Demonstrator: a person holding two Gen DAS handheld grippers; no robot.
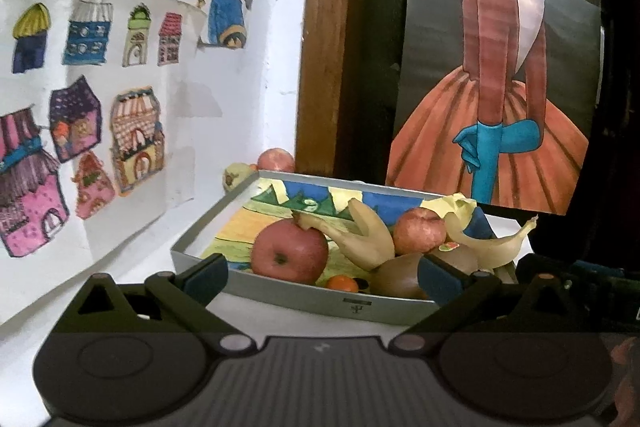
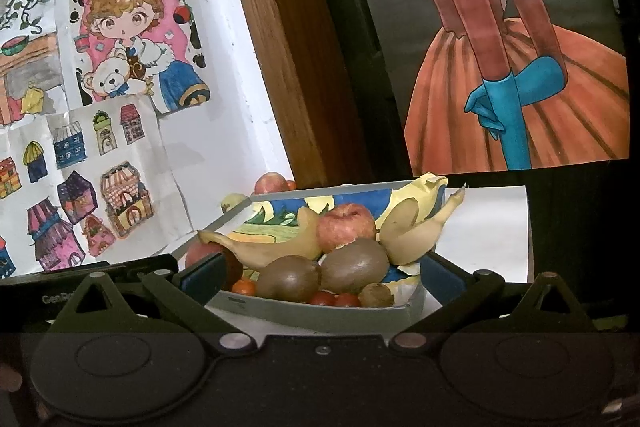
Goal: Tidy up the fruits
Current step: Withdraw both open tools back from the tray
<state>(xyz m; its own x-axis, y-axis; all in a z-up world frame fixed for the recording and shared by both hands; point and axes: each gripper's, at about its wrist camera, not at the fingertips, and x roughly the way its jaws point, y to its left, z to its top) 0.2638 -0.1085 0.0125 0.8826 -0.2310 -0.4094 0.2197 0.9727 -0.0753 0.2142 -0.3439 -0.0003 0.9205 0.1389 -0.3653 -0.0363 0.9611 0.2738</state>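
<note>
I hold both claws level and low, pointing forward at a shallow grey tray (image 1: pixel 200 233) of fruit that sits on the white table near its far edge, close to a wall covered in coloured drawings.

My left claw (image 1: pixel 322 275) has its blue-padded fingers spread wide apart and grips nothing. Its left finger (image 1: pixel 206 277) sits just in front of the tray's near left corner; its right finger (image 1: pixel 440 277) overlaps the near right part of the tray, in front of a brown kiwi (image 1: pixel 398 277). Between the fingers, inside the tray, I see a large red apple (image 1: pixel 290 253), a pale banana (image 1: pixel 370 237) leaning on it, and a small orange fruit (image 1: pixel 342 283) by the near wall. A second apple (image 1: pixel 418 231) lies further back, and another banana (image 1: pixel 494 241) curves over the tray's right side. Behind the tray, against the wall, lie one more apple (image 1: pixel 275 159) and a pale fruit (image 1: pixel 236 177).

My right claw (image 2: pixel 320 277) is likewise spread wide and empty, its fingers flanking the tray's near wall (image 2: pixel 320 315). From here I see two kiwis (image 2: pixel 288 277) side by side, a smaller kiwi (image 2: pixel 376 295), small red tomatoes (image 2: pixel 334 299), and bananas either side of an apple (image 2: pixel 346 227).
</note>
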